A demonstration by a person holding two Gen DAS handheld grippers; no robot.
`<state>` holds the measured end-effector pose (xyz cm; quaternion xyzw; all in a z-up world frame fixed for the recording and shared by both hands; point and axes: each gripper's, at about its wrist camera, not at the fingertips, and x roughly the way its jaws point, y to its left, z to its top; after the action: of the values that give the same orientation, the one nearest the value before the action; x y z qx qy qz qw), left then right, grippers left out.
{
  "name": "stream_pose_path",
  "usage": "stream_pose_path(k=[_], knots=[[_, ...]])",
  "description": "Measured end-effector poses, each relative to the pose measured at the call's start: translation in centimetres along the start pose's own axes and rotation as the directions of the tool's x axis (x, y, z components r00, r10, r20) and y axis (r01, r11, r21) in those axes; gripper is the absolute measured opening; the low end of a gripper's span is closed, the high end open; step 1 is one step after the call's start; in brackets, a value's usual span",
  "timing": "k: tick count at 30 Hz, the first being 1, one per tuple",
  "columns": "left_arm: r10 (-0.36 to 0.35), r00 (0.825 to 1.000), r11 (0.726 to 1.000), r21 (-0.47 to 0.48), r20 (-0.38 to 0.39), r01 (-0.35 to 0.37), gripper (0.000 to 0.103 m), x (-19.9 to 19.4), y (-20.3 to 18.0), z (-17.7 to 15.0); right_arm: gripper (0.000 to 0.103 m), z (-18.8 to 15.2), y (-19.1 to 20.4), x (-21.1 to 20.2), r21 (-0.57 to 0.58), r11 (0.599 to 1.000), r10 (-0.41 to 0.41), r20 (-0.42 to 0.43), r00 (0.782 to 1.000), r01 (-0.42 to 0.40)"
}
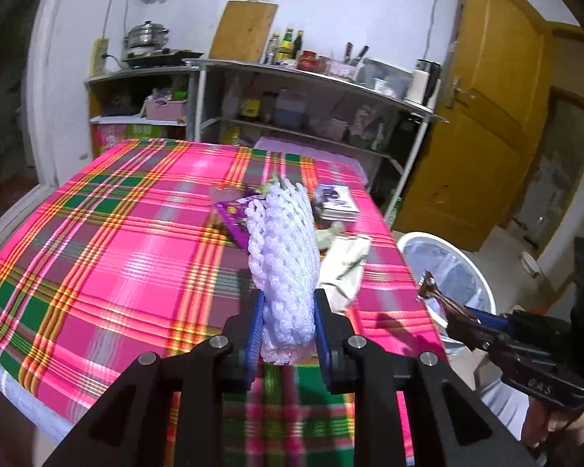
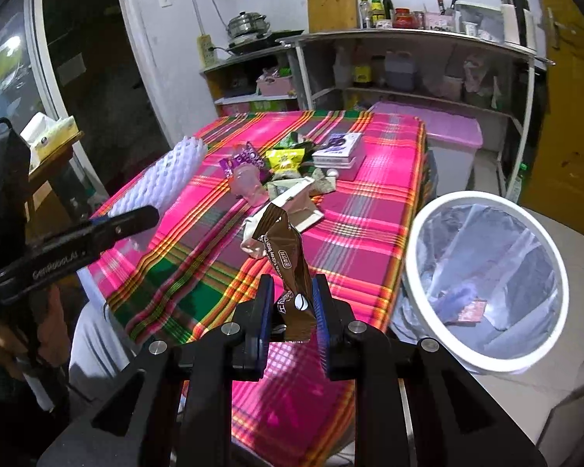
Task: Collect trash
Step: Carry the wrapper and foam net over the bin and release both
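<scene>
A white foam net (image 1: 284, 264) is clamped in the left gripper (image 1: 288, 327) and a brown wrapper (image 2: 288, 268) in the right gripper (image 2: 292, 311), a few scraps are already seen in the bin (image 2: 420, 272), and several wrappers (image 2: 284, 163) are left on the table (image 2: 370, 218).

Foam net (image 1: 284, 257) hides the wrappers (image 1: 233, 218) behind it.

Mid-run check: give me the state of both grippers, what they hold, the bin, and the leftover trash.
left gripper: shut on foam net
right gripper: shut on brown wrapper
bin: open, lined, some trash inside
wrapper pile: lying on the table
</scene>
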<state>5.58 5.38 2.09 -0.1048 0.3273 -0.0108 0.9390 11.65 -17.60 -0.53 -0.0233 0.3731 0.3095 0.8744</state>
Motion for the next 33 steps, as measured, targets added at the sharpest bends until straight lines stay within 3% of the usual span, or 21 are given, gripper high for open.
stream_pose_path(k=[21, 33], knots=[[-0.105, 0.993, 0.986, 0.121, -0.057, 0.112, 0.025, 1.1, -7.1, -1.0, 0.021, -1.0, -4.2, -3.1, 0.082, 0.994, -0.075, 0.055, 0.996, 0.070], [-0.184, 0.976, 0.958, 0.203, -0.117, 0.205, 0.025, 4.7, -12.2, -0.6, 0.021, -2.2, -10.3, -3.5, 0.194, 0.966, -0.182, 0.027, 0.983, 0.173]])
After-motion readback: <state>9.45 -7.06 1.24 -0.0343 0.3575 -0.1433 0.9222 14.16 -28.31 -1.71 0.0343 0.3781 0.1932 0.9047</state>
